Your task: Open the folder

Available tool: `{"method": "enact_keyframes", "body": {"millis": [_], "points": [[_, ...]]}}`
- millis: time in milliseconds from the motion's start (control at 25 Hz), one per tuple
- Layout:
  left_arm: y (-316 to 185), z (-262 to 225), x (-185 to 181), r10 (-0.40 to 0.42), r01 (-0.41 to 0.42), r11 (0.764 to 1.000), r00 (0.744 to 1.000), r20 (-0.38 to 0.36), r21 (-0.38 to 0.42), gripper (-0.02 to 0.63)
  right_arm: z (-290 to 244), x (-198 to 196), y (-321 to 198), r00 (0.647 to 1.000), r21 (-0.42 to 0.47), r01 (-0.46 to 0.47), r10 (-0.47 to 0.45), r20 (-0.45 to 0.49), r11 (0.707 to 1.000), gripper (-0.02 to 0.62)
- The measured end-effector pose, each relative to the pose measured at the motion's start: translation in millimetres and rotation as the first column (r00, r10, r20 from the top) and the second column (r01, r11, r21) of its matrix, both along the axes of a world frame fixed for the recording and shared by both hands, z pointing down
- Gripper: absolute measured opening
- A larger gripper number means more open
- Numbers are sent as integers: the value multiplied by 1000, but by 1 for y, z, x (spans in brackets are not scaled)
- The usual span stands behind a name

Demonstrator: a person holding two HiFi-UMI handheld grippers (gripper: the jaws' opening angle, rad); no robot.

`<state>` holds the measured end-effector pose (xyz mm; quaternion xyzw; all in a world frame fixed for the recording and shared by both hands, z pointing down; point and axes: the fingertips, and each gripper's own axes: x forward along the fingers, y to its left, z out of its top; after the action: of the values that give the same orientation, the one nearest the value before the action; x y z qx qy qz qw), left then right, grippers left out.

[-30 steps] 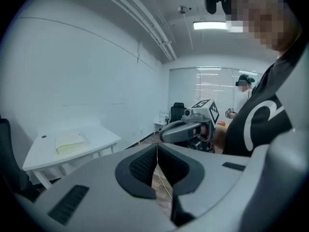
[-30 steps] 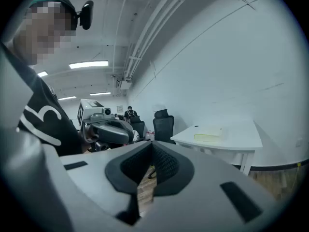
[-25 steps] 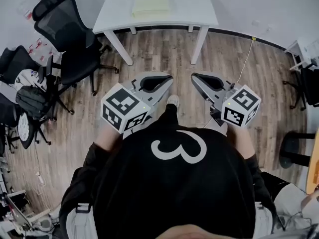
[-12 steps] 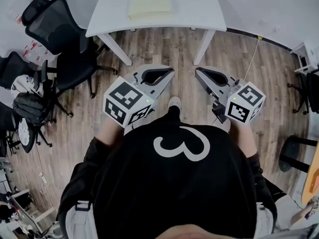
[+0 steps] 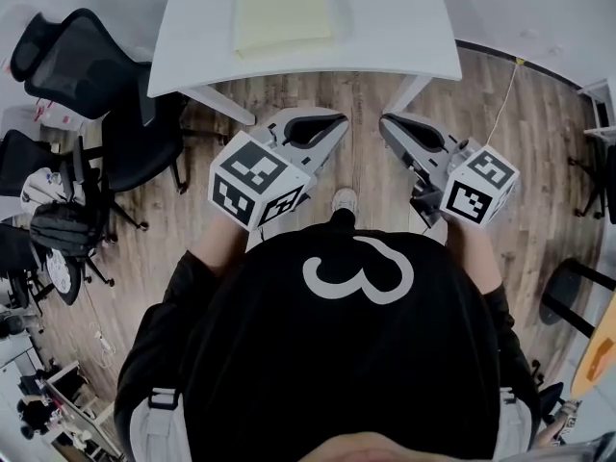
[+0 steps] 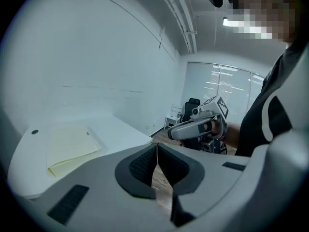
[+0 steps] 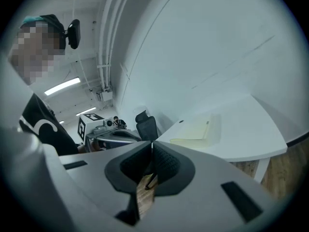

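With the left gripper (image 5: 335, 121) and right gripper (image 5: 387, 123) both pressed together and empty, the pale folder (image 5: 282, 10) lies left of the tabletop's (image 5: 385, 22) middle, probably light and floppy, best pinched at its cover's free edge.

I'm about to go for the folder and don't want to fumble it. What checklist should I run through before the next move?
1. Folder lying flat and closed on the table: ok.
2. Left gripper empty: ok, jaws together on nothing.
3. Right gripper empty: ok, jaws together on nothing.
4. Jaws apart, ready to take the cover: not ok, both shut.
5. Grippers at the folder: not ok, both short of the table's near edge.
6. Which edge of the folder opens: cannot tell.
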<state>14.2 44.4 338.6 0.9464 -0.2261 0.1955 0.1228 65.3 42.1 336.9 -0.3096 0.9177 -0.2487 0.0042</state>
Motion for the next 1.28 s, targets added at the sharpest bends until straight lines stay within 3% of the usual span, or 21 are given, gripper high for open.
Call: {"method": "enact_keyframes", "body": {"millis": [160,320,400,600,880,1120,1280], "points": [[-48,15,-13,-22,22,1000,1000,14,-2,20,10,-7,-43,1000,-17,-13,12,-8,1000,26],[-87,20,-23,-79,76,995,996,-41,-69,21,19,-5,-75,999,-26,-19,18,-46,999,26],[-101,21,-28,-91,89,994,995,-33,-62,21,21,-4,-86,999,-29,-27,26,-46,999,26],[-130,41,-41,-117,117,993,991,63,5,23,35,-8,-102,998,-56,-32,29,-47,998,26],[-168,62,-32,-139,134,990,979,151,39,34,51,8,-131,1000,-98,-10,8,-23,995,26],[-210,88,-35,-128,109,990,954,272,86,121,61,4,-182,1000,-112,30,-31,-4,993,26],[-239,116,-37,-126,90,989,926,357,115,168,82,8,-216,999,-170,34,-31,24,985,26]]}}
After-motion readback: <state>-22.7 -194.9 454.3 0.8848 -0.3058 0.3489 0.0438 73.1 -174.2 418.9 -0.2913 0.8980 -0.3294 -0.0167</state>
